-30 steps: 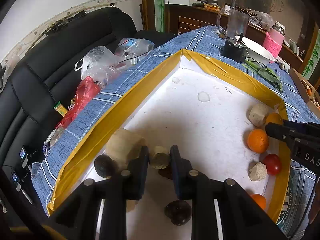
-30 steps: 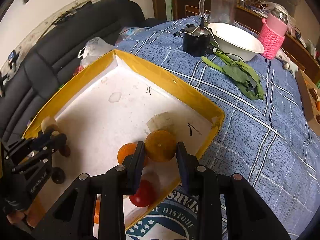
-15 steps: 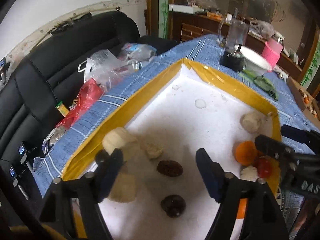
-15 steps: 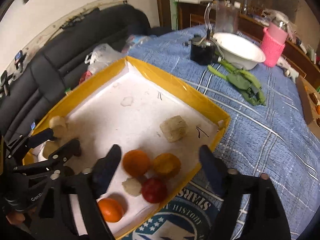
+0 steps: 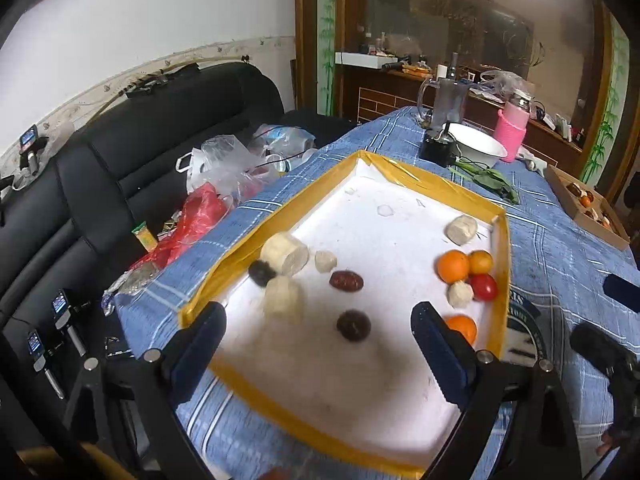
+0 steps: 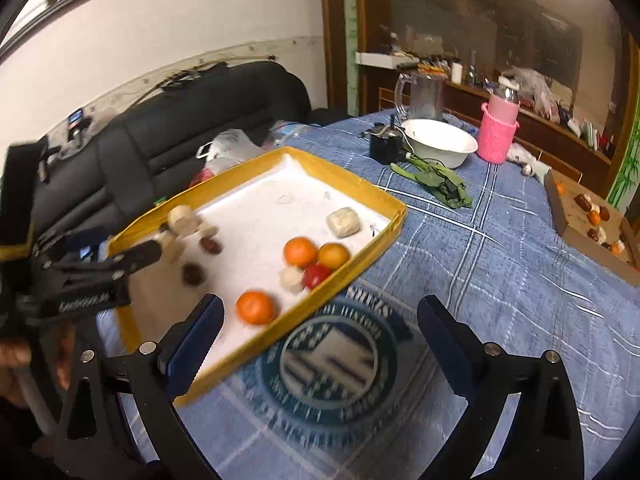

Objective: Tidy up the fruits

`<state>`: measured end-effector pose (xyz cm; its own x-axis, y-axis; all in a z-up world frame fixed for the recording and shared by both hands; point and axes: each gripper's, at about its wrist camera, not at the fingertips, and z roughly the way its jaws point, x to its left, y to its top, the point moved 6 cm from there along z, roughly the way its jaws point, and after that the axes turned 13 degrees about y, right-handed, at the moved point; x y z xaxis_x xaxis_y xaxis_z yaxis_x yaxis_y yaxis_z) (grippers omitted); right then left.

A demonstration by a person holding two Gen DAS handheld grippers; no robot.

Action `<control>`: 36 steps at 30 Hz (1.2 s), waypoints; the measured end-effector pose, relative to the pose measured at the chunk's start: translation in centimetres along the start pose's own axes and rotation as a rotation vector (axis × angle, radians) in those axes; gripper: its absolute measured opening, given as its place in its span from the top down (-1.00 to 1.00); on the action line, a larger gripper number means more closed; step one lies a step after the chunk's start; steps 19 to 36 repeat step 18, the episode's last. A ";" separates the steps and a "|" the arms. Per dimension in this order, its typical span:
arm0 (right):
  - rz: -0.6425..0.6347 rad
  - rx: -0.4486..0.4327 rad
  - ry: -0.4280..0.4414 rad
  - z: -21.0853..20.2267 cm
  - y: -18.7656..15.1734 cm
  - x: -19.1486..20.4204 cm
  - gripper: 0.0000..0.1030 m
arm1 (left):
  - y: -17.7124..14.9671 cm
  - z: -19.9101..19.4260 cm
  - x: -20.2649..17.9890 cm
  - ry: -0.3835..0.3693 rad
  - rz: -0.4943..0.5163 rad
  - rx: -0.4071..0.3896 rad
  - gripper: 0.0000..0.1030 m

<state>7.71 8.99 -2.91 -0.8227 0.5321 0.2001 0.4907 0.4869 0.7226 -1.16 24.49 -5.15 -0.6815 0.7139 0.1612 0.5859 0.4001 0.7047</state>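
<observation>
1. Left wrist view: the left tool hangs over the near end of the yellow-rimmed tray, fingers spread wide and empty; pale and dark fruits lie left, orange ones right.
2. Right wrist view: the right tool is spread apart, empty, above the tabletop just right of the tray.

- The right gripper is wide open and holds nothing
- It hangs over the blue cloth on the tabletop, by the yellow tray
- In the tray, two oranges sit close together, touching a red tomato
- One more orange lies near the tray's front edge
- The left gripper is over the tray's left side
</observation>
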 end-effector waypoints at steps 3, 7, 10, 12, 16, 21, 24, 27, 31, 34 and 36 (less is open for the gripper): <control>-0.027 -0.009 0.010 -1.4 -1.1 1.4 -0.90 | -0.3 -1.5 0.5 -0.012 -0.018 -0.021 -0.84; -0.068 -0.013 -0.007 -2.5 -2.3 2.5 -0.90 | -0.5 -3.0 1.0 -0.019 -0.047 -0.034 -0.86; -0.072 -0.023 -0.016 -3.2 -2.6 2.9 -0.90 | -0.6 -3.7 1.3 -0.005 -0.053 -0.040 -0.88; -0.068 -0.032 -0.013 -3.4 -2.6 3.1 -0.90 | -0.8 -3.9 1.5 -0.016 -0.063 -0.037 -0.90; -0.070 -0.034 -0.009 -3.4 -2.7 3.5 -0.90 | -0.8 -4.1 1.8 -0.001 -0.068 -0.040 -0.90; -0.070 -0.034 -0.005 -3.3 -2.8 3.7 -0.90 | -0.8 -4.1 1.7 -0.007 -0.054 -0.041 -0.90; -0.070 -0.034 -0.005 -3.3 -2.8 3.7 -0.90 | -0.8 -4.1 1.7 -0.007 -0.054 -0.041 -0.90; -0.070 -0.034 -0.005 -3.3 -2.8 3.7 -0.90 | -0.8 -4.1 1.7 -0.007 -0.054 -0.041 -0.90; -0.070 -0.034 -0.005 -3.3 -2.8 3.7 -0.90 | -0.8 -4.1 1.7 -0.007 -0.054 -0.041 -0.90; -0.070 -0.034 -0.005 -3.3 -2.8 3.7 -0.90 | -0.8 -4.1 1.7 -0.007 -0.054 -0.041 -0.90; -0.070 -0.034 -0.005 -3.3 -2.8 3.7 -0.90 | -0.8 -4.1 1.7 -0.007 -0.054 -0.041 -0.90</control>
